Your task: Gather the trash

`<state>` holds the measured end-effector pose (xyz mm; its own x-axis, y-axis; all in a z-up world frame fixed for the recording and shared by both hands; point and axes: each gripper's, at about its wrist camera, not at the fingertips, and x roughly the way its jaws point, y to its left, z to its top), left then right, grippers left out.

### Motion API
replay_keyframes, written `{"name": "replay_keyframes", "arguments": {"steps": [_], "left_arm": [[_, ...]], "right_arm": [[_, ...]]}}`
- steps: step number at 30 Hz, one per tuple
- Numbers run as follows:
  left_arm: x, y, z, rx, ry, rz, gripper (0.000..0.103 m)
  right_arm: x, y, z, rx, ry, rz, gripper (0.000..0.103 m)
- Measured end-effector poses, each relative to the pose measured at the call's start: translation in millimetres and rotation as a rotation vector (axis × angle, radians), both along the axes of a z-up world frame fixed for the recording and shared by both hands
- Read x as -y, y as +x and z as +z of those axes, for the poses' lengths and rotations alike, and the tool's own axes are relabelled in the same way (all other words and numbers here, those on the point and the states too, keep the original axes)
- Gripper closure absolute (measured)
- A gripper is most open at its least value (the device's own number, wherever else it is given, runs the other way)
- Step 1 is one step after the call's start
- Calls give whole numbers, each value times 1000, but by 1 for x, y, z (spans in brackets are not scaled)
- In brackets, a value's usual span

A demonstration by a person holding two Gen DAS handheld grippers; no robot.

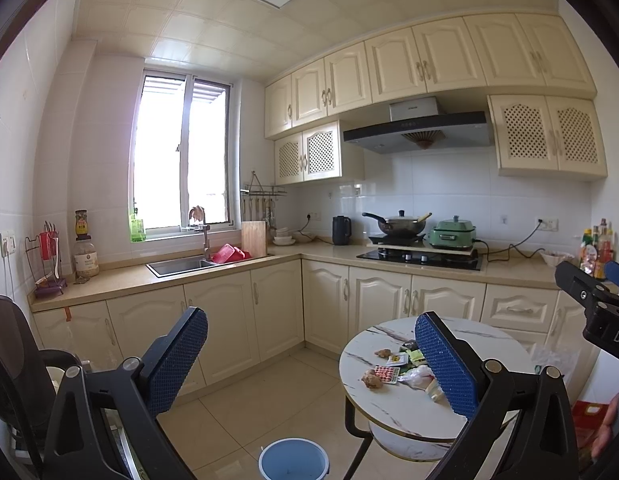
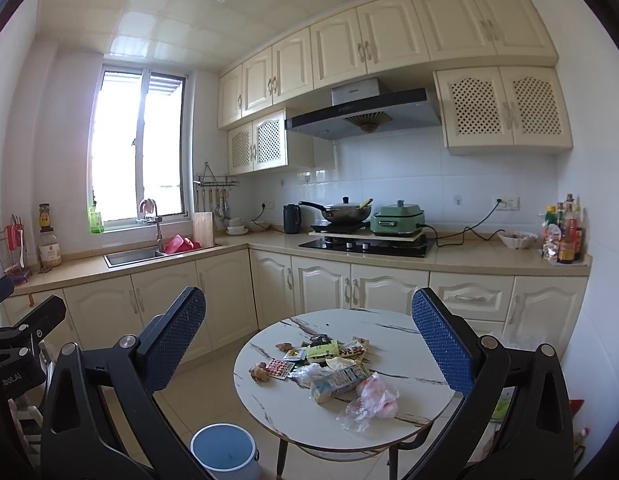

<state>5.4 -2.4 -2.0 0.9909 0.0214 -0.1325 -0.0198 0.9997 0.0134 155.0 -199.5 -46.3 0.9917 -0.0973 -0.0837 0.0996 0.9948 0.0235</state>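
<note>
A round marble-patterned table is standing at about five o'clock in the right wrist view, carrying a loose heap of trash: a crumpled clear plastic bag, a flattened carton, green and yellow wrappers, a red-dotted blister pack and knobbly ginger pieces, with a blue bin sitting on the floor at seven o'clock of the table. The right gripper and the left gripper are both hanging spread wide, blue pads holding and touching nothing. The left wrist view is hiding much of the heap behind a finger yet catching the other gripper at three o'clock.
</note>
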Motion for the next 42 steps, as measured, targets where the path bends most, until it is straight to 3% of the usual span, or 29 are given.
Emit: {"name": "replay_keyframes", "arguments": {"steps": [42], "left_arm": [[1, 0, -1, -7, 0, 13, 1]], "right_arm": [[-5, 2, -5, -3, -10, 16, 0]]}}
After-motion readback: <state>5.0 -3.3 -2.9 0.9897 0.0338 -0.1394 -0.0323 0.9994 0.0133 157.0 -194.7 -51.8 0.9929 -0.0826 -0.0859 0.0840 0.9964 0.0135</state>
